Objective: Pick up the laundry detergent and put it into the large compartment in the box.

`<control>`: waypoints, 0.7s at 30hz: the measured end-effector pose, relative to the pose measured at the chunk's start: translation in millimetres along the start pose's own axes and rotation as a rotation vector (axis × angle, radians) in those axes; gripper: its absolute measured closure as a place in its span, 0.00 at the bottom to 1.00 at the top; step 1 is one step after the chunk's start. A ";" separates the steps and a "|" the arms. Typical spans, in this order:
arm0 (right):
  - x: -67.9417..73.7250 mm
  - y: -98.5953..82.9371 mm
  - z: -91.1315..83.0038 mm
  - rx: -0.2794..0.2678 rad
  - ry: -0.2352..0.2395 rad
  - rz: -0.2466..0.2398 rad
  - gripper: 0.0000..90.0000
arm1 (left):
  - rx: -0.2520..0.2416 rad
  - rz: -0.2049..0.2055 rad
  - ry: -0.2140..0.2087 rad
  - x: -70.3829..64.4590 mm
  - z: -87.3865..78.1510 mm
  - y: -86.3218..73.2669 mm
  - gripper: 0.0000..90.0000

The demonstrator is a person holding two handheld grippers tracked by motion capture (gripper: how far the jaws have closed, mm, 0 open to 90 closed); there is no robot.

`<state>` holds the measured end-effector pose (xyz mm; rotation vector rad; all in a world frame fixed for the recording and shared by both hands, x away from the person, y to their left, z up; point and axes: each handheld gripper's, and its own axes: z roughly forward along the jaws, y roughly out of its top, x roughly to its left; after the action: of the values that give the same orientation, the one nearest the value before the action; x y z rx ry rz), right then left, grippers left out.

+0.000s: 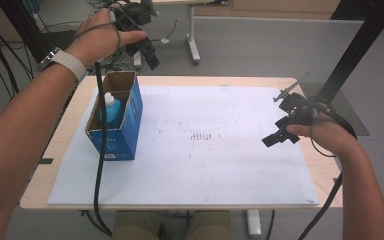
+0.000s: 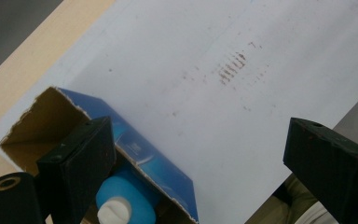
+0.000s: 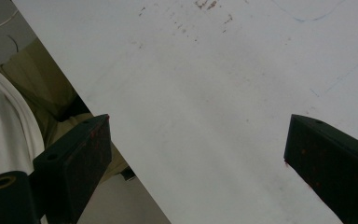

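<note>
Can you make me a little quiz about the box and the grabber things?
1. True or false: the blue bottle stands inside the blue box.
2. Which gripper is closer to the box? A) left gripper B) right gripper
3. Fill in: the box's top is ____.

Key:
1. True; its white cap pokes up through the opening.
2. A; it is above the box's far end, while the right gripper is over the white mat.
3. Open.
</note>
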<state>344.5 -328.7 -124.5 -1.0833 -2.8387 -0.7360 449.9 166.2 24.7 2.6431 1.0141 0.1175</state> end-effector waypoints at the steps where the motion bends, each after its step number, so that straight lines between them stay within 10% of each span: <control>1: 0.4 0.2 -0.1 0.001 -0.002 0.000 0.08 | 0.001 0.016 -0.008 -0.8 0.8 1.6 0.10; 21: -1.0 -4.0 3.6 -0.003 -0.001 0.012 0.08 | 0.032 0.296 -0.063 -38.7 41.0 23.2 0.10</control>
<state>343.2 -330.4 -129.5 -1.0998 -2.8301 -0.7399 443.4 113.7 -5.8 2.7903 0.6049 0.0826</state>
